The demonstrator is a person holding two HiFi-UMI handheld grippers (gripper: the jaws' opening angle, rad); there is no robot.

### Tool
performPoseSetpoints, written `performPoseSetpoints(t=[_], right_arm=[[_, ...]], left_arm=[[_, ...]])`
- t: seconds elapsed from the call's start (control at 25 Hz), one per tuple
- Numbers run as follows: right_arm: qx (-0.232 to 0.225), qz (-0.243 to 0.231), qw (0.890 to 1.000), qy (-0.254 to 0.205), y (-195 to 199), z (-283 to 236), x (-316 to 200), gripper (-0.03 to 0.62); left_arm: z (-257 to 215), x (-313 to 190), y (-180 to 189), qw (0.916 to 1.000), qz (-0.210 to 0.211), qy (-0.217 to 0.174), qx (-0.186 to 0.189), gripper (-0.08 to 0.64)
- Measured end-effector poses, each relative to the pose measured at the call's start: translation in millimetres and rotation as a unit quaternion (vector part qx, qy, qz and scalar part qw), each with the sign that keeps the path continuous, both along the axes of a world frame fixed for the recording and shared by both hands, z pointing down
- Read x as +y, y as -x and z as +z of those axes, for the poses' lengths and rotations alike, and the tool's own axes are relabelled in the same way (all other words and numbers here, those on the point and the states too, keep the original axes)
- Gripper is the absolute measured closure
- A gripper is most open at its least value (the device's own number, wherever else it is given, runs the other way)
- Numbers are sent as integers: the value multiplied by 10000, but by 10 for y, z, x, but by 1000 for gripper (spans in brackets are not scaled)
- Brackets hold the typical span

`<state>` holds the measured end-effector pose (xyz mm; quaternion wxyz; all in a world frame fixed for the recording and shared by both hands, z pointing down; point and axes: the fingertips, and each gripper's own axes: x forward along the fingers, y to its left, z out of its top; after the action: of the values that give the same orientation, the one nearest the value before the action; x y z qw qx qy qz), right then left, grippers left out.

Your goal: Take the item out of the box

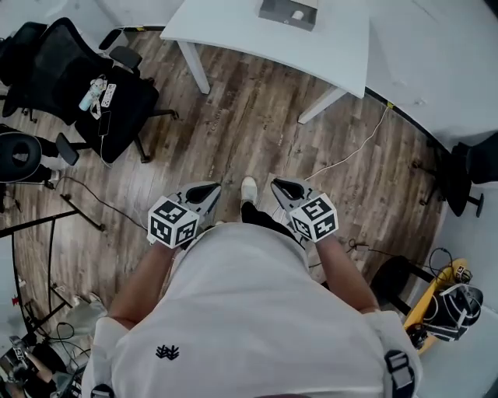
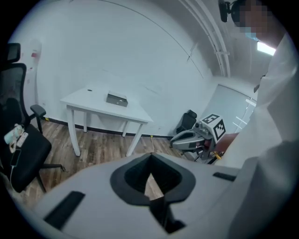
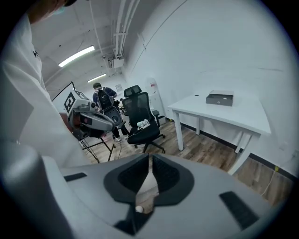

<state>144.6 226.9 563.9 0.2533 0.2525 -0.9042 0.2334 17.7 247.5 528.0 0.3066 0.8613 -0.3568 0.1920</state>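
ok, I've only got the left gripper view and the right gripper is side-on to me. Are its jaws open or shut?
Observer: Shut. The right gripper view shows the right gripper with its jaws together, nothing between them.
Operator: Is the box open on top?
Observer: Yes. Head view looks down into the box; a small pale item lies inside.
Operator: How close are we?
Observer: Not close. Head view has the left gripper beside the right at the person's waist, wood floor between them and the table.
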Motion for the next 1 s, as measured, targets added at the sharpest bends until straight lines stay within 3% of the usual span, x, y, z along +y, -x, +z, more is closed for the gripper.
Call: performPoseSetpoints(t=[0.28, 0.52, 0.8, 1.0], right_arm=[[-108, -181, 9997, 86, -94, 106, -686, 544], [-195, 50, 9993, 320, -114, 185, -1085, 540], [-33, 466, 9986, 253, -76, 127, -1728, 540], [90, 1072, 9938, 268, -88, 26, -2307, 535]], left_arm=[[-161, -767, -112, 9994, -46, -186, -279, 554], [-157, -1227, -112, 9996, -23, -125, -256, 554], [-173, -1916, 18, 9995, 156, -268, 13, 554], [-187, -2492, 210, 9987, 353, -223, 275, 554]])
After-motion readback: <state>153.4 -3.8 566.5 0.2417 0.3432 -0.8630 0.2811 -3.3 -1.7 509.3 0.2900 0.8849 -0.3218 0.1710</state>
